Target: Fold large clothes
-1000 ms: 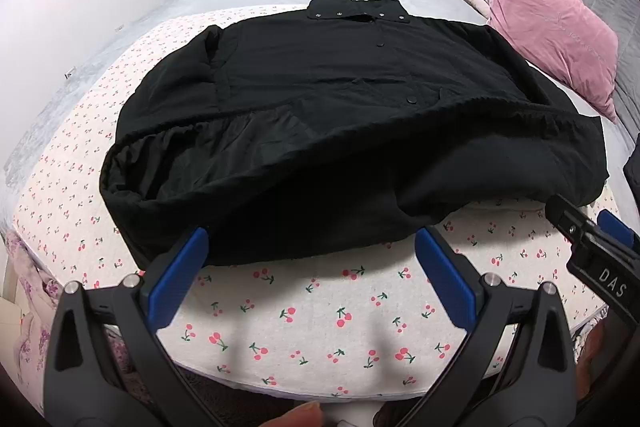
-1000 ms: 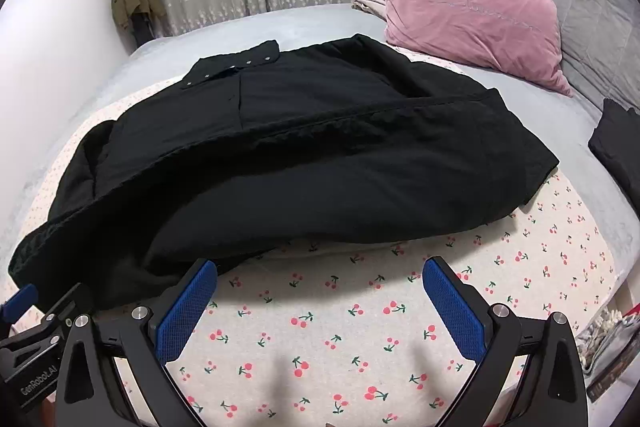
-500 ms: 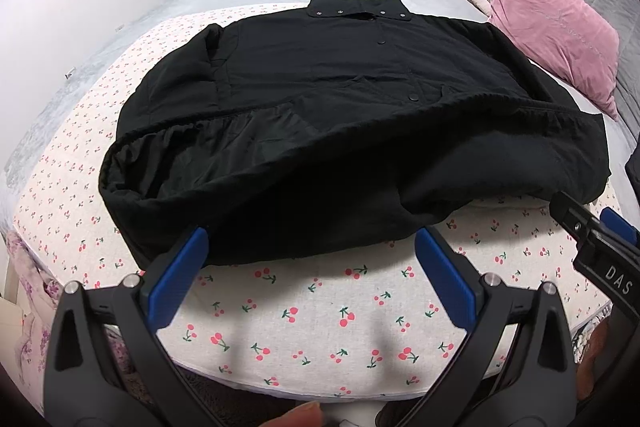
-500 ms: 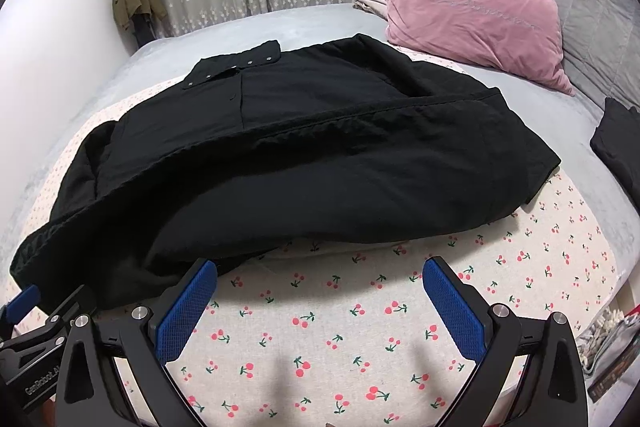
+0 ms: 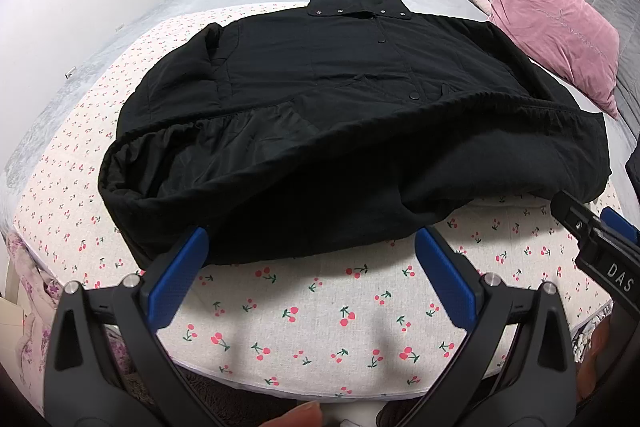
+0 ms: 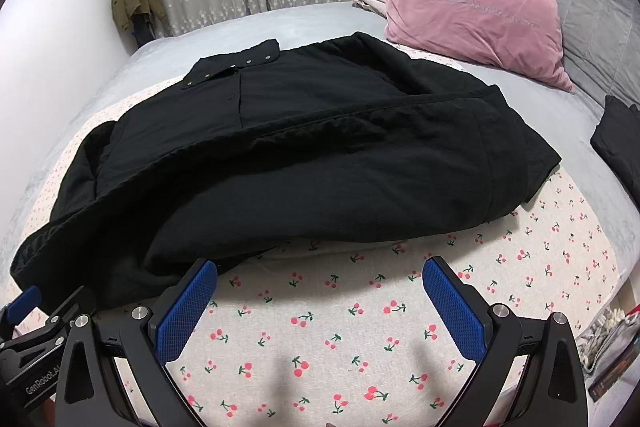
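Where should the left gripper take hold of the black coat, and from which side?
Probably the hem corner nearest the left gripper, coming in low from the near edge: the black coat gapes open there, its edge lifted off the cherry sheet.

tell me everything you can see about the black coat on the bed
The black coat is a large padded-looking garment with matte, lightly textured fabric, a stand collar with silver snaps and dark snaps down the front. It lies front up on the cherry-print sheet, collar away from the cameras, its lower part folded up over the body in a thick roll with a gathered seam. Neither gripper touches it.
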